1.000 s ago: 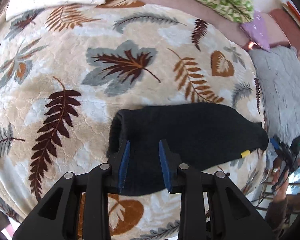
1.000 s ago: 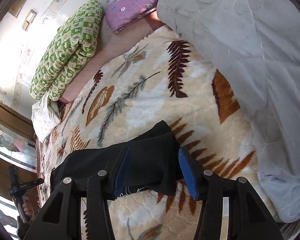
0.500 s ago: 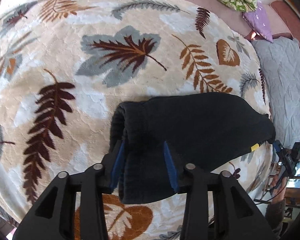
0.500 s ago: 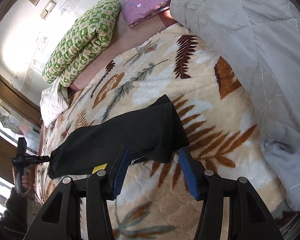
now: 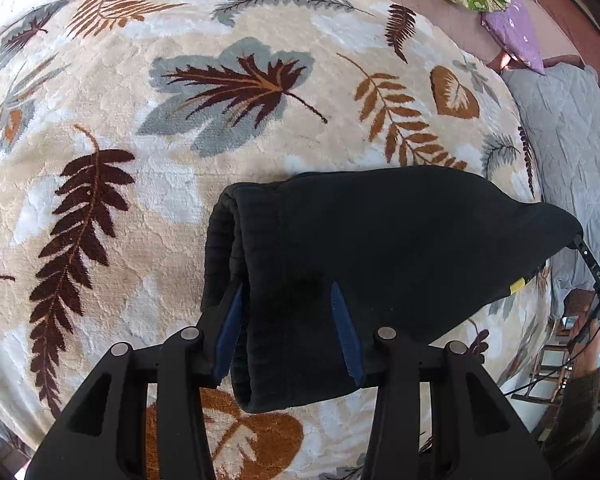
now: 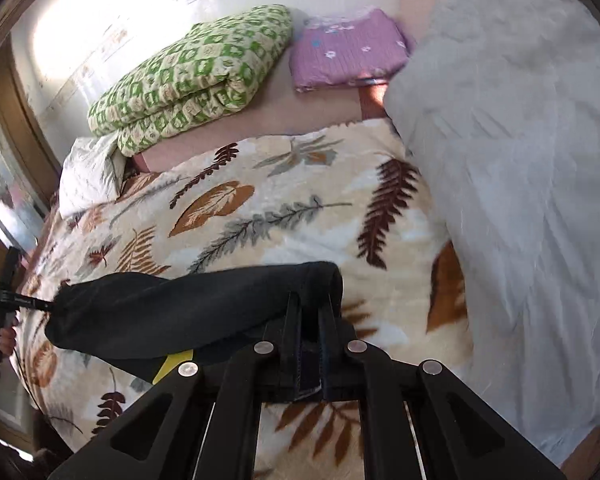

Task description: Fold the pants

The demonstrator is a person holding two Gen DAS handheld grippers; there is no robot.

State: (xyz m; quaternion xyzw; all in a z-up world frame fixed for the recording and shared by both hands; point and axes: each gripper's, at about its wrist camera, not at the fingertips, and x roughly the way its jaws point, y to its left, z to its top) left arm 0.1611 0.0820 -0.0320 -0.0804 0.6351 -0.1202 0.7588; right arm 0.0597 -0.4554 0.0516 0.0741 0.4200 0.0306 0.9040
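Pants (image 5: 380, 248), black, lay folded into a thick bundle near the front edge of the leaf-print blanket (image 5: 140, 184). I noted wide open blanket beyond and to the left of the bundle. A grey quilt (image 6: 520, 160) bounded the right side, and the green checked bedding (image 6: 192, 72) and purple folded cloth (image 6: 348, 54) sat well apart at the far edge by the wall.

Left gripper (image 5: 286, 304): jaws part open, straddling the ribbed end of the bundle; cloth lay between the blue pads (image 5: 342, 332), and I could not tell whether they pressed on it.

Right gripper (image 6: 308, 312): jaws closed tight on the opposite end of the pants, fabric pinched between them and lifted off the blanket. The bundle stretched between my two grippers, a yellow tag (image 6: 172, 364) showing underneath.
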